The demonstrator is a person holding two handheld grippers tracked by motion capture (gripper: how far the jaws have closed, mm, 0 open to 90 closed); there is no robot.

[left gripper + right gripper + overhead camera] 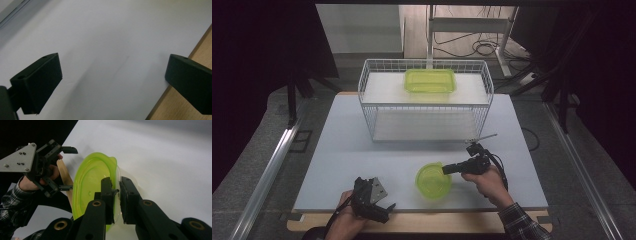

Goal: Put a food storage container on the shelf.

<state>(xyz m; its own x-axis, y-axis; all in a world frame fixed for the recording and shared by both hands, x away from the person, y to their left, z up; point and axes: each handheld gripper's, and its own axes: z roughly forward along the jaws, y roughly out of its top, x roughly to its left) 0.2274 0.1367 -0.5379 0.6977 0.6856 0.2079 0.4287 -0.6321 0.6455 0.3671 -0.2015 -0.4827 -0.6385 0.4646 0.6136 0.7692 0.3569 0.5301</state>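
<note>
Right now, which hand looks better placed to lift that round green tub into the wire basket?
The right. Its gripper is already shut on the round green tub, nearer the wire basket. The left gripper hangs open by the table's near edge, holding nothing.

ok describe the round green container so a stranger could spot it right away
On the white table, look in front of the wire basket, near the front edge. The round green container sits there, its rim pinched by the right gripper; the other green container, in the basket, is rectangular.

The high view looks forward and down over the whole tabletop point(337, 150). Each tool camera sits close above the tabletop's near edge. The right tool view shares the left tool point(68, 168) with the high view.
</note>
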